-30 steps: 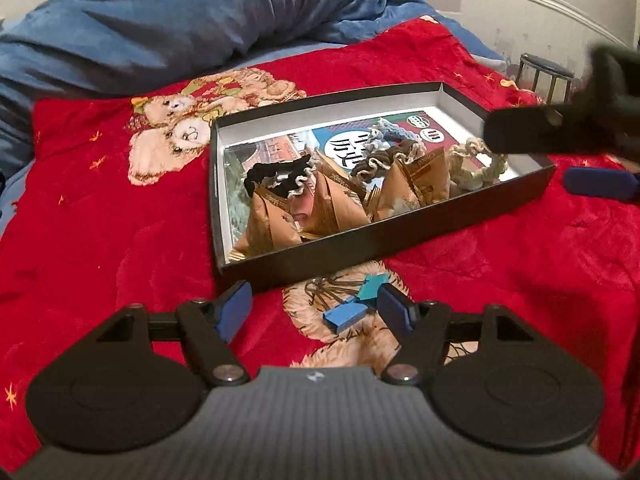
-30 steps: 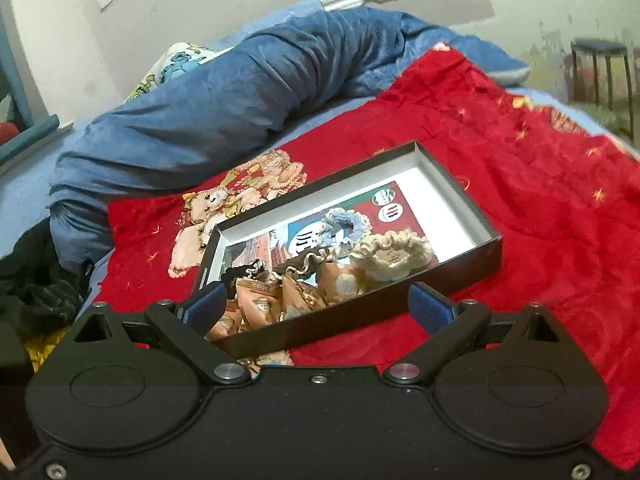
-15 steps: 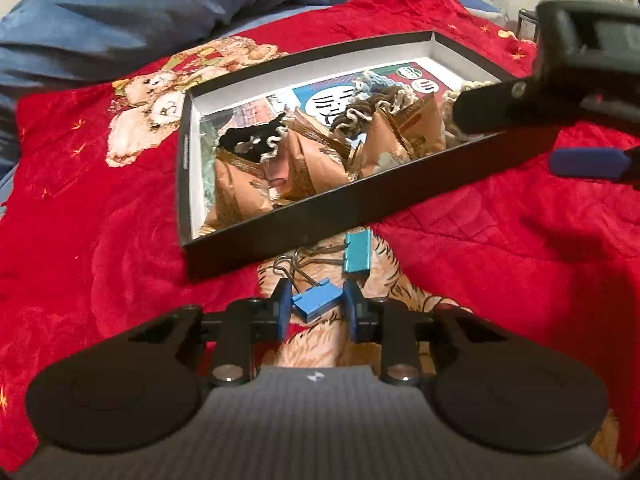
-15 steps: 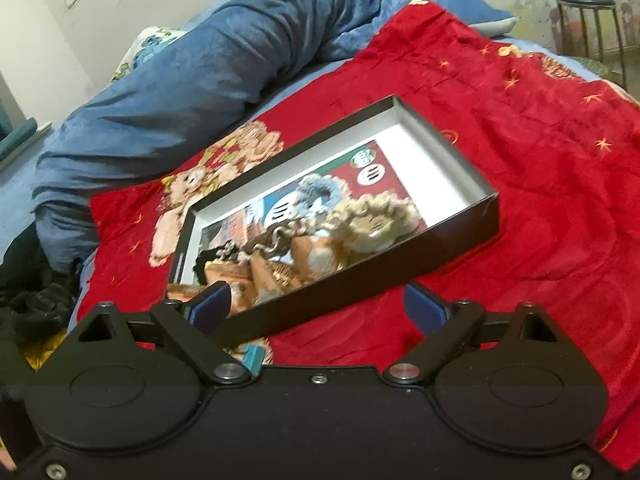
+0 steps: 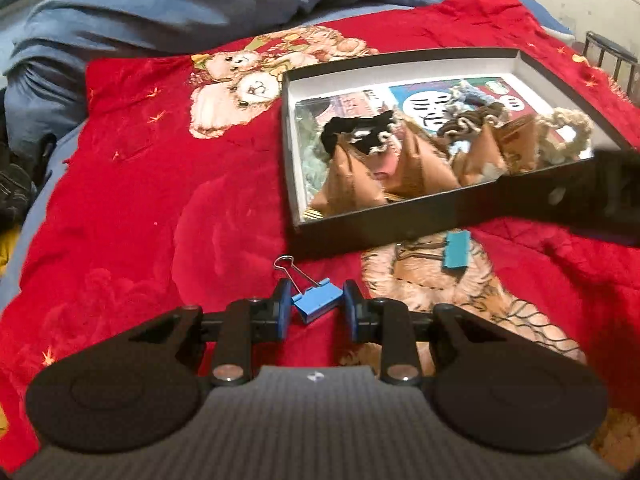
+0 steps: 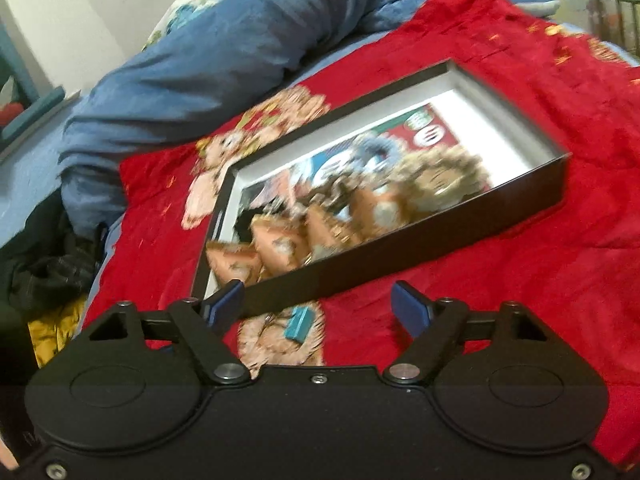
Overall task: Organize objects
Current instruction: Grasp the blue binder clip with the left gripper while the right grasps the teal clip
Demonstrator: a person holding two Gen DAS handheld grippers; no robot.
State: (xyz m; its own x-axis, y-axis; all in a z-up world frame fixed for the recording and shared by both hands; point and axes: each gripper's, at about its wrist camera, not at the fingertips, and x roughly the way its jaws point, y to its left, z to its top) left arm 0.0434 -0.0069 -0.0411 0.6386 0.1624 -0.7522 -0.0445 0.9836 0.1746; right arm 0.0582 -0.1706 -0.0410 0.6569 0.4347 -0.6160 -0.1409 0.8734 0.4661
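Left gripper (image 5: 314,308) clamped on a blue binder clip (image 5: 319,305), lifted over the red blanket (image 5: 132,216). Right gripper (image 6: 318,304) spread wide, holding nothing. Beyond, 1 teal binder clip (image 5: 456,249) lying just before the black box (image 5: 400,228) of scrunchies.

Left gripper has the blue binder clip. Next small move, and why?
Probably carry it up and forward over the black box's near wall: the left gripper is shut on the blue binder clip, held off the red blanket, and the box holds the sorted items.
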